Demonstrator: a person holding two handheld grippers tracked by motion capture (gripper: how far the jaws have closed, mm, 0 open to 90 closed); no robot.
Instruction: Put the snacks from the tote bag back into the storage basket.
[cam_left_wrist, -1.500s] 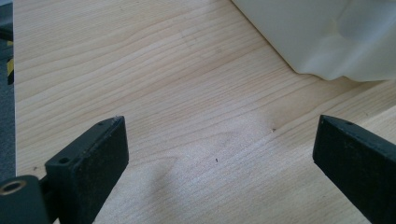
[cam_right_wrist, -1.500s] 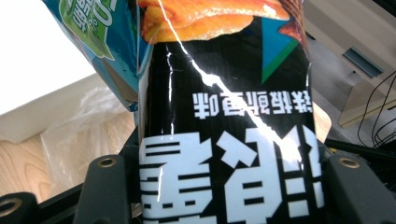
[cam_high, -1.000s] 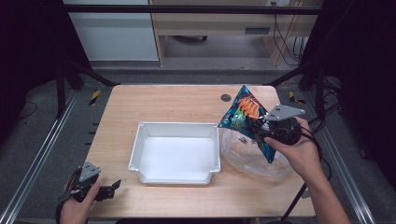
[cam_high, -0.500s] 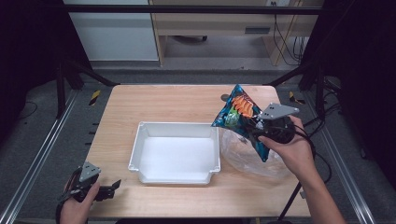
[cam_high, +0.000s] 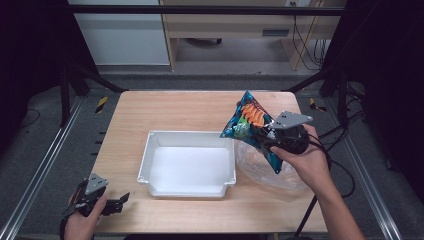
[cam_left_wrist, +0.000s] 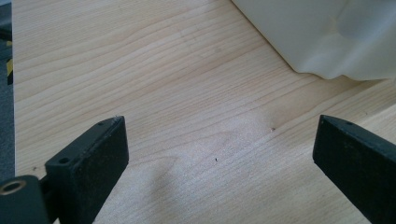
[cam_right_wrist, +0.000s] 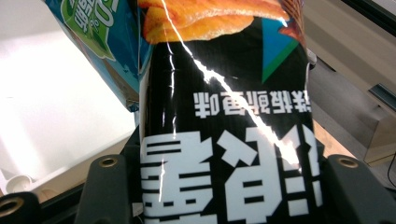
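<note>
snack bag (cam_high: 248, 122) clamped, right gripper (cam_high: 272, 137), above tray rim (cam_high: 233, 150)

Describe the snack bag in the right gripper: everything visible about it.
The snack bag is a glossy foil or plastic pouch, blue and teal with orange snack pictures, and a black panel with white characters that read upside down in the right gripper view. It looks sealed and puffed, creased by glare lines. The right gripper is shut on its lower part and holds it tilted in the air, top corner up, over the right edge of the white tray and above a clear plastic bag.
</note>
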